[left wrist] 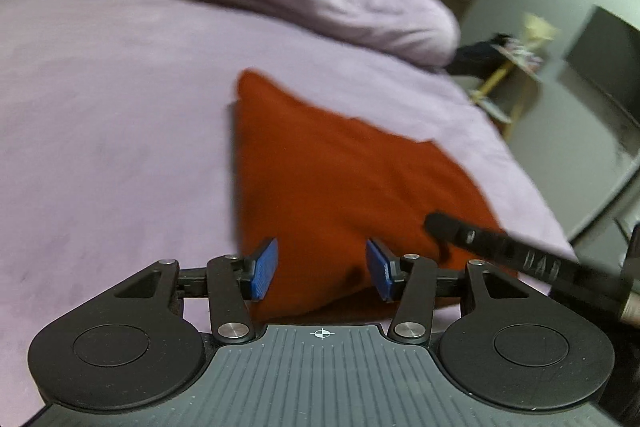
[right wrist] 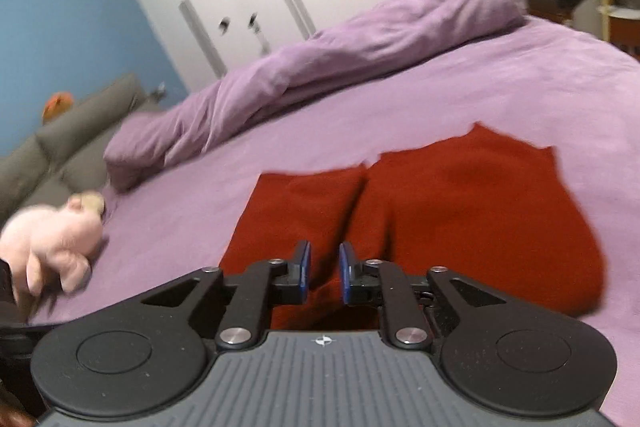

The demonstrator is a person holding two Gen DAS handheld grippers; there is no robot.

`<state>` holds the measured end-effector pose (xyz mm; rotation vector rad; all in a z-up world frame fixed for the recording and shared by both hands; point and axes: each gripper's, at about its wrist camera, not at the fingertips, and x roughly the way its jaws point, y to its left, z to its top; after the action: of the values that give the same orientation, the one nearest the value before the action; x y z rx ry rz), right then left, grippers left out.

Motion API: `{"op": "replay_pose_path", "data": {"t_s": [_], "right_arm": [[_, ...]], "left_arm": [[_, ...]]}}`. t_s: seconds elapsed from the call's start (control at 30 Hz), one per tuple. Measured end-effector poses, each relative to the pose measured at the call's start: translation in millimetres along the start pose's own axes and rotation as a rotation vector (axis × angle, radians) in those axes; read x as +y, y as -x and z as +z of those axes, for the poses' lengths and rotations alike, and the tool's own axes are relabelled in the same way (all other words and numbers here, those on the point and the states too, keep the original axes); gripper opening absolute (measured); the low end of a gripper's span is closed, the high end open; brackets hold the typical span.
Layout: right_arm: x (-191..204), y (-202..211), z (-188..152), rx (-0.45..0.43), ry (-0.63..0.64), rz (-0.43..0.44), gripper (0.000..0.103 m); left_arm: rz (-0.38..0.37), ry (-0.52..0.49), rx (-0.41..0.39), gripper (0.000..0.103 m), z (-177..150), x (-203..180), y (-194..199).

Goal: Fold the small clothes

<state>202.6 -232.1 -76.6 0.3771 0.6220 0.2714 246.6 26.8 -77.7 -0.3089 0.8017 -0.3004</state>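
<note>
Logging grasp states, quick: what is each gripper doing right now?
Left gripper: open, empty, above the red garment.
Right gripper: partly open, holding nothing.

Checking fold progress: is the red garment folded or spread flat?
Partly folded: the red garment shows one flap lapped over another along a centre crease, lying on the purple bedsheet.

The garment [right wrist: 420, 223] lies flat on the bed [right wrist: 500, 87], directly ahead of the right tool [right wrist: 324, 273] at 12 o'clock. A rolled duvet [right wrist: 320, 67] runs along the bed behind the garment, from 10 to 1 o'clock. A plush toy [right wrist: 56, 243] sits on the bed at 9 o'clock, with a sofa [right wrist: 72, 143] behind it. In the left wrist view, the garment [left wrist: 340, 179] spreads ahead of the left tool [left wrist: 322, 269], and a small shelf stand [left wrist: 516, 75] stands beyond the bed at 2 o'clock.
</note>
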Motion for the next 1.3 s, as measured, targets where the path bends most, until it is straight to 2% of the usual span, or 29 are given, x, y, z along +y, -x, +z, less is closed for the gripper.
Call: {"op": "replay_pose_path", "data": {"t_s": [0.07, 0.13, 0.2, 0.3, 0.37, 0.47, 0.53, 0.67, 0.73, 0.9, 0.97, 1.07, 1.2, 1.3], "right_arm": [[3.2, -18.5, -8.2, 0.064, 0.031, 0.014, 0.015], [-0.3, -42.7, -23.0, 0.192, 0.091, -0.062, 0.013], [-12.0, -42.0, -31.4, 0.167, 0.066, -0.030, 0.013], [-21.0, -33.4, -18.2, 0.201, -0.012, 0.001, 0.014], [-22.9, -21.7, -9.6, 0.165, -0.038, 0.019, 0.022], [-27.9, -14.2, 0.3, 0.110, -0.063, 0.018, 0.055], [-35.4, -20.5, 3.2, 0.112, -0.109, -0.002, 0.059], [-55.8, -47.3, 6.2, 0.200, -0.267, 0.072, 0.059], [-58.2, -58.7, 7.7, 0.213, -0.315, 0.118, 0.059], [-52.4, -83.9, 14.5, 0.236, -0.372, 0.156, 0.057], [-45.7, -90.9, 16.4, 0.238, -0.361, 0.163, 0.047], [-31.9, -97.2, 19.8, 0.229, -0.302, 0.151, 0.046], [-13.2, -103.7, 23.5, 0.220, -0.154, 0.086, 0.022], [8.6, -95.8, 26.7, 0.177, 0.016, 0.019, 0.015]], "left_arm": [[0.007, 0.025, 0.009, 0.052, -0.2, 7.0, -7.0], [0.016, 0.044, 0.056, 0.052, -2.5, 12.4, -16.7], [0.008, 0.058, 0.094, 0.052, -6.5, 16.0, -25.0], [-0.003, 0.080, 0.108, 0.053, -10.9, 21.3, -27.0], [-0.004, 0.071, 0.104, 0.053, -11.3, 21.8, -25.4], [0.000, 0.058, 0.112, 0.053, -11.3, 21.9, -23.2], [0.003, 0.054, 0.116, 0.054, -11.9, 19.7, -24.0], [0.013, 0.068, 0.117, 0.054, -11.0, 20.4, -20.3], [0.027, 0.070, 0.102, 0.054, -10.2, 18.0, -16.1], [0.054, 0.053, 0.059, 0.054, -4.1, 17.3, -11.5], [0.060, 0.055, 0.080, 0.054, -3.5, 18.6, -17.0], [0.043, 0.052, 0.103, 0.054, -5.9, 18.1, -22.8], [0.030, 0.038, 0.114, 0.056, -11.5, 13.9, -21.4], [0.035, 0.017, 0.118, 0.056, -14.1, 8.6, -22.9]]}}
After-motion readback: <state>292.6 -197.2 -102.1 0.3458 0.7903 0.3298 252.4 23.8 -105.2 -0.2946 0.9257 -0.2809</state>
